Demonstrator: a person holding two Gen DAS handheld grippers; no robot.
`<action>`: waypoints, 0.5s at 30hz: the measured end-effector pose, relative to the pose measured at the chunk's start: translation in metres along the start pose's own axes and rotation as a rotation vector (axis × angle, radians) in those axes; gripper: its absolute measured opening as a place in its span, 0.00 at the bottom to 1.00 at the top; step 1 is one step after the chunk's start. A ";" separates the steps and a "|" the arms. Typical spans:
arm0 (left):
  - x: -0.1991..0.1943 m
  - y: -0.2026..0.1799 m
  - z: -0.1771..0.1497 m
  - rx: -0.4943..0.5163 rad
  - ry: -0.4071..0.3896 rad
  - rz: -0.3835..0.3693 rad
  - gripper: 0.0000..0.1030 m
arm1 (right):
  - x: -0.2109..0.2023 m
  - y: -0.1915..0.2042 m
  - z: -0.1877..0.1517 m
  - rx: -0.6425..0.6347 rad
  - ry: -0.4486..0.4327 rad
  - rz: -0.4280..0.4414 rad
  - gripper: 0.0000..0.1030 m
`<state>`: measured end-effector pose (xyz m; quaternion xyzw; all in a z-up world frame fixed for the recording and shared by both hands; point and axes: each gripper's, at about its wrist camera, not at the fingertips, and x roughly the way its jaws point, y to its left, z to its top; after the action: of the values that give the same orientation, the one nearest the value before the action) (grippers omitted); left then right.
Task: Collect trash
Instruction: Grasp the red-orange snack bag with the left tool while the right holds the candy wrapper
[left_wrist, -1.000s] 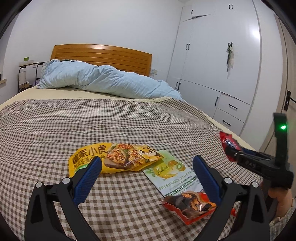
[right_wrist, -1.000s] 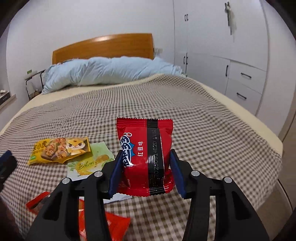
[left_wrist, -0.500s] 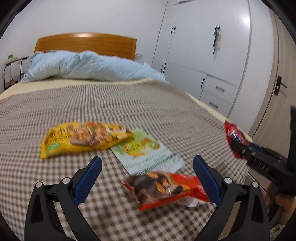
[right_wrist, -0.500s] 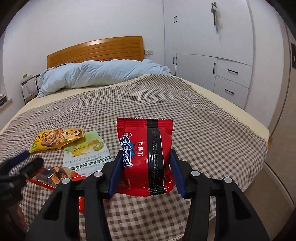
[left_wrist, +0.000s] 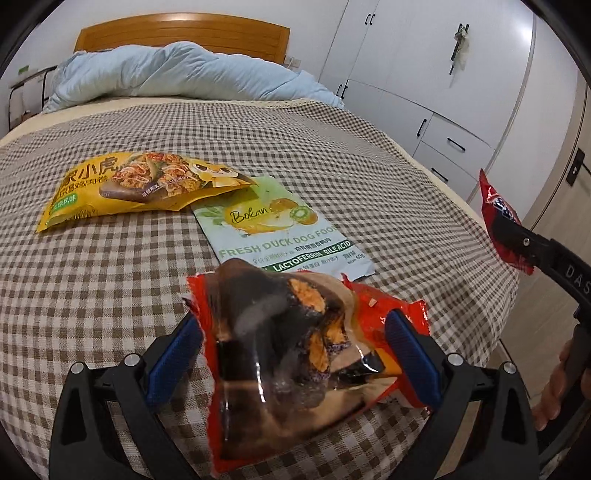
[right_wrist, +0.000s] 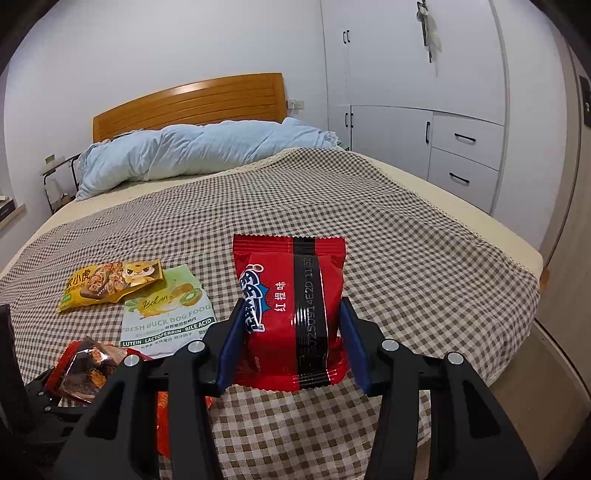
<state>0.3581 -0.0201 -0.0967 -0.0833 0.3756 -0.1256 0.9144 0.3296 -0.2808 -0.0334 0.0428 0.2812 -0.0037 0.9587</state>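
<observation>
At the bed's near edge, the wide-open left gripper straddles the orange wrapper; it should squeeze centrally, while the right gripper clamps its red packet.

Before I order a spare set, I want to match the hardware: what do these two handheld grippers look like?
Both match. The left gripper and right gripper have matte black, angular linkage arms with silver screws at the pivots, ending in flat fingers faced with textured blue pads. Seen from the left wrist view, the right gripper's black body carries pale lettering reading "DAS", cut off at the frame edge. No cables or sleeves show.
</observation>
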 end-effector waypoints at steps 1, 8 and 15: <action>0.000 -0.001 0.000 0.001 -0.001 0.002 0.93 | 0.000 0.000 0.000 0.000 0.001 0.001 0.47; -0.005 -0.001 -0.003 -0.019 0.007 -0.018 0.53 | 0.000 0.000 0.000 -0.003 0.000 0.008 0.47; -0.015 -0.002 -0.005 -0.006 -0.005 -0.029 0.18 | 0.000 0.003 0.000 -0.009 -0.001 0.015 0.47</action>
<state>0.3436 -0.0179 -0.0894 -0.0919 0.3726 -0.1373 0.9132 0.3299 -0.2779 -0.0327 0.0406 0.2806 0.0050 0.9590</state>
